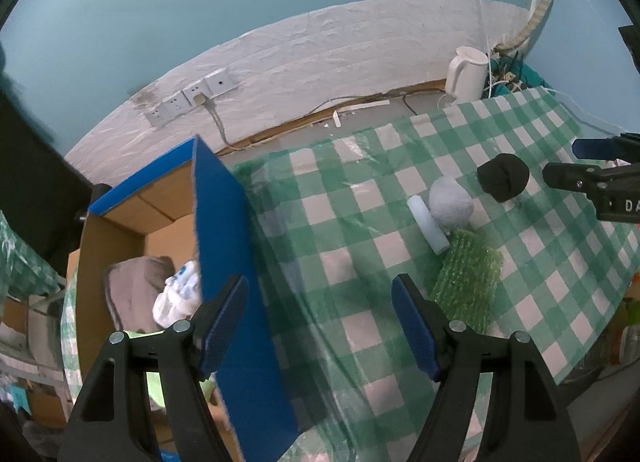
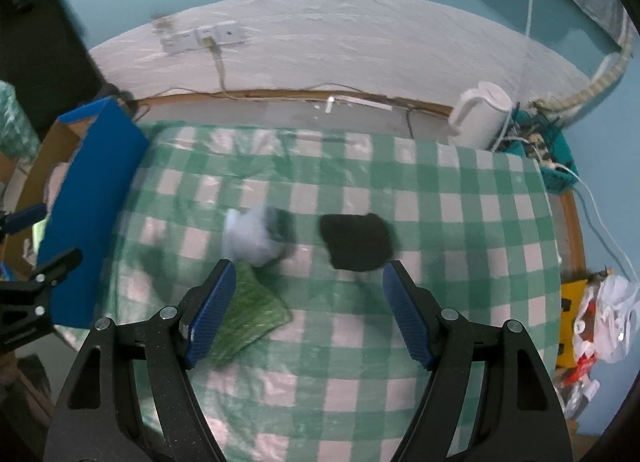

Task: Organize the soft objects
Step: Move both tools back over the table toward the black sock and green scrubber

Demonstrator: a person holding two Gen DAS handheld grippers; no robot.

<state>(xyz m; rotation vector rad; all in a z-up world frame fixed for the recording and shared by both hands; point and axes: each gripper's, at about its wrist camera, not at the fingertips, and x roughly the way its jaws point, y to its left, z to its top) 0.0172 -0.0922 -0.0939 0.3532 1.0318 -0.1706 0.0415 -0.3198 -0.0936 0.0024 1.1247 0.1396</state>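
My left gripper and right gripper gaped wide, empty — right casing read "DA", cut off — above the black fabric ball.

The checked tablecloth is viewed steeply from above by both wrist cameras; the black ball is shared.

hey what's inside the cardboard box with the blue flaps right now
Inside the cardboard box: a grey folded cloth and a white bundle with blue print. The blue flap and left hand-held gripper hide the rest.
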